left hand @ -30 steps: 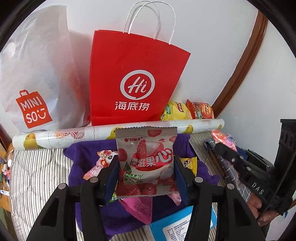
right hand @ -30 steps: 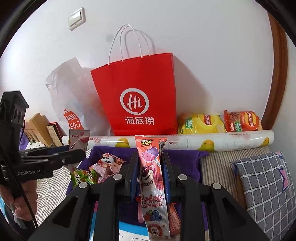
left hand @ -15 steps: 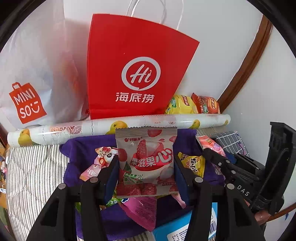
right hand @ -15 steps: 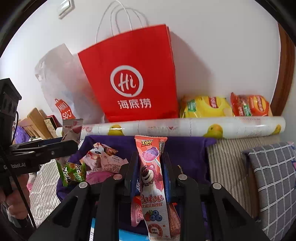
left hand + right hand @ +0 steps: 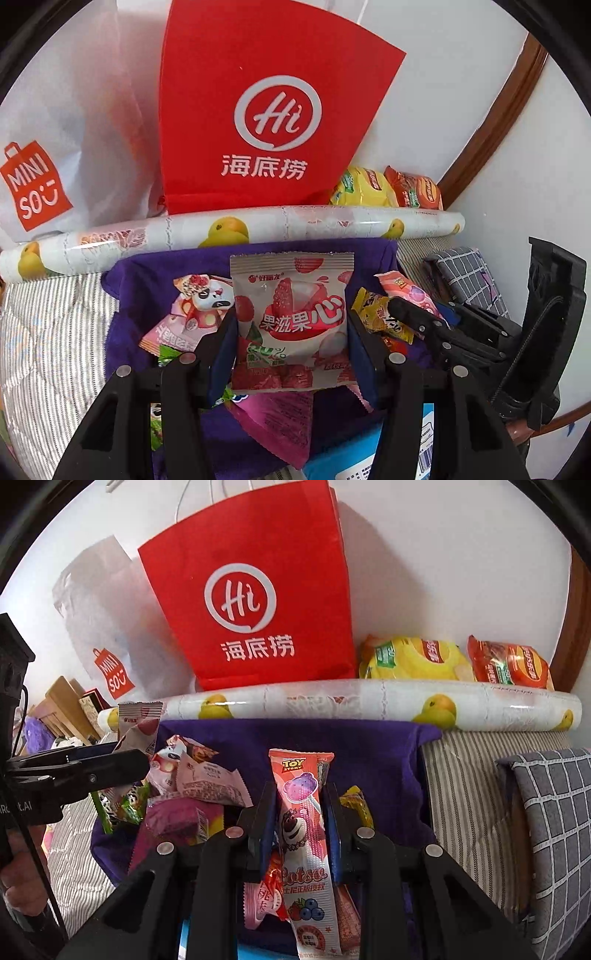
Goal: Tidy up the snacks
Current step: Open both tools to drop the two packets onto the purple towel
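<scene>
Two-handed snack sorting, shown with both grippers loaded. All positions are given relative to the purple cloth (image 5: 369, 746), which lies spread on a striped bed cover.

Behind the cloth, a red paper bag (image 5: 273, 110) stands upright against the wall, with a white plastic bag (image 5: 55, 122) to its left; a patterned roll (image 5: 369, 701) lies along the cloth's far edge, between cloth and bags. Two chip bags (image 5: 413, 659), one yellow and one orange, rest behind the roll at its right end.

On the cloth lies a loose heap of small wrapped snacks (image 5: 207, 779), mostly toward its left and near side.

Above the cloth's centre, the left gripper (image 5: 291, 332) is clamped across the width of a strawberry candy packet (image 5: 291, 314), held upright. The right gripper (image 5: 301, 812) is pinched nearly closed on a slim lollipop packet (image 5: 301, 812), also upright, over the cloth's near middle.

Step in hand, as judged: both packets are being carried over the heap, either toward a resting place on the cloth or toward a bag; the frames do not settle which.

Next move calls for: choosing a destination, bringing each packet to it without disturbing the heap, and parting the fingers only once the packet is supported. The two tools sit near each other, so they need room to pass.
</scene>
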